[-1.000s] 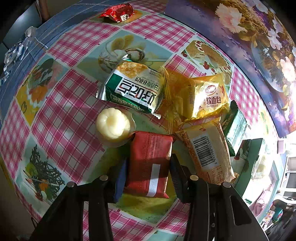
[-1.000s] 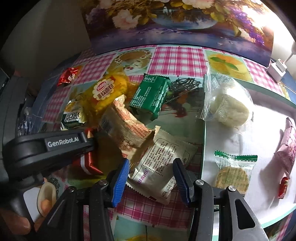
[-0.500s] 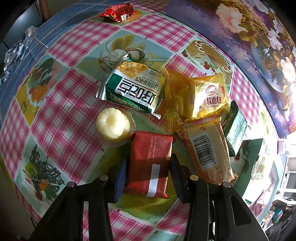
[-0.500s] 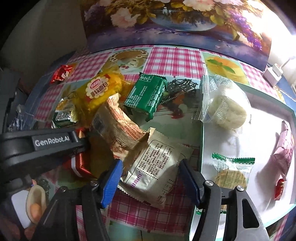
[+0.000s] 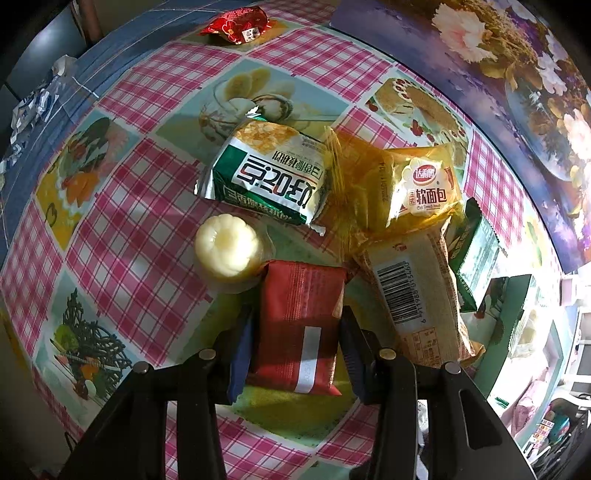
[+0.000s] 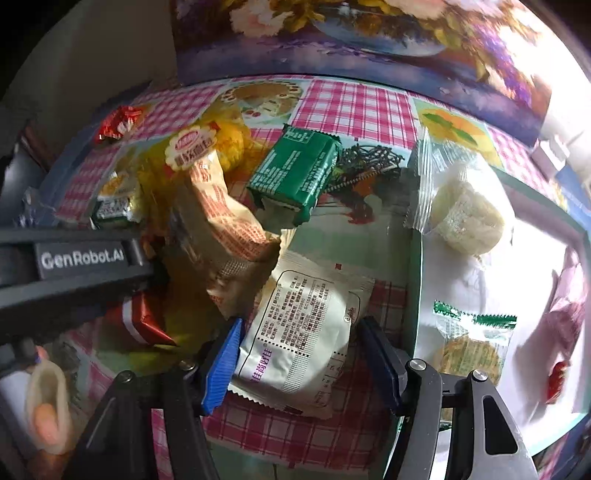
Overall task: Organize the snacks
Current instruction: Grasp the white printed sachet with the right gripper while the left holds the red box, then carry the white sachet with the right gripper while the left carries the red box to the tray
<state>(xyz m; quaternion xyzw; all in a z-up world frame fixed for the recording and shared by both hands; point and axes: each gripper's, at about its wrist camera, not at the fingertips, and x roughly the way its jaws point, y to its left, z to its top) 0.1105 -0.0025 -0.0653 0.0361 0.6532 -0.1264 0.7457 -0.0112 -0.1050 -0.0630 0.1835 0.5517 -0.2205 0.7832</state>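
My left gripper point(image 5: 295, 332) straddles a red snack packet point(image 5: 301, 325) lying on the checked tablecloth, its fingers close on both sides. Beyond it lie a pale jelly cup point(image 5: 229, 251), a green-and-white packet point(image 5: 273, 177), a yellow bread packet point(image 5: 413, 188) and a beige barcode packet point(image 5: 410, 295). My right gripper point(image 6: 299, 354) is open around a white printed packet point(image 6: 306, 332) on the cloth. The left gripper's arm point(image 6: 74, 273) and the red packet point(image 6: 144, 325) show at the left in the right wrist view.
A green packet point(image 6: 299, 173) and a beige packet point(image 6: 221, 214) lie ahead. A white tray point(image 6: 546, 295) on the right holds a clear-bagged cake point(image 6: 465, 218), a green-topped biscuit bag point(image 6: 472, 343) and pink items. A small red candy point(image 5: 236, 26) sits far off. A floral board point(image 6: 351, 40) stands behind.
The right gripper has opened wider and moved forward over the white packet. The left gripper and the red packet have hardly moved.
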